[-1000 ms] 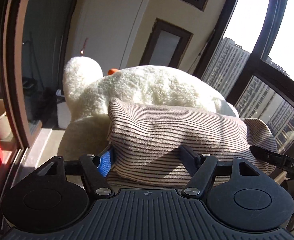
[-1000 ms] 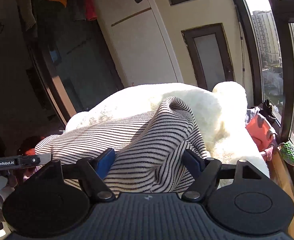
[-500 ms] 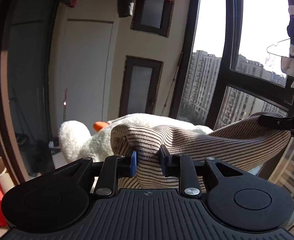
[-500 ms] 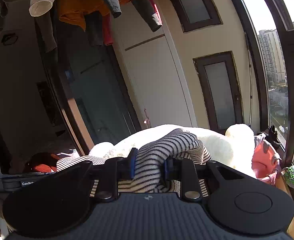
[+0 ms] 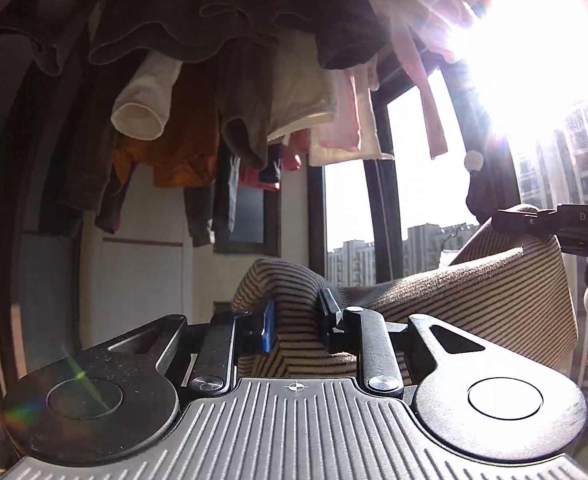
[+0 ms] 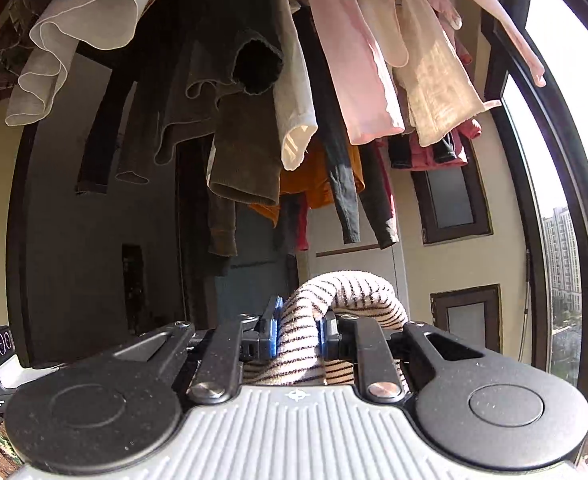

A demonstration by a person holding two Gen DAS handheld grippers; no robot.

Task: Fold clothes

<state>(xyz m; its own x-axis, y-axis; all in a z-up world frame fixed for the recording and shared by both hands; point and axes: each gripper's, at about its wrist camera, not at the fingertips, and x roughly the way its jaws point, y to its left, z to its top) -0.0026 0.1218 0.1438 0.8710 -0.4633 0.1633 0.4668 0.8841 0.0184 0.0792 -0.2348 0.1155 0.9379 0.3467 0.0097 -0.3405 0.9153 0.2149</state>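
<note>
A cream garment with thin dark stripes (image 5: 474, 296) hangs stretched between my two grippers, held up in the air. My left gripper (image 5: 296, 320) is shut on one bunched edge of it. My right gripper (image 6: 297, 330) is shut on another bunched edge of the striped garment (image 6: 350, 292). In the left wrist view the right gripper's tip (image 5: 554, 224) shows at the far right, pinching the top of the cloth. Both cameras tilt upward, so whatever lies below the garment is hidden.
Several garments hang from a rack overhead: a dark one (image 5: 230, 16), an orange one (image 5: 174, 148), pink ones (image 6: 358, 60) and a white sleeve (image 6: 298, 136). Tall windows (image 5: 426, 168) with strong sun glare stand at the right. A cream wall with a door (image 6: 466, 316) lies ahead.
Both grippers closed on the striped garment and lifted it high off the white plush toy. The views tilted upward, so the toy dropped out of sight and the hanging clothes came into view.
</note>
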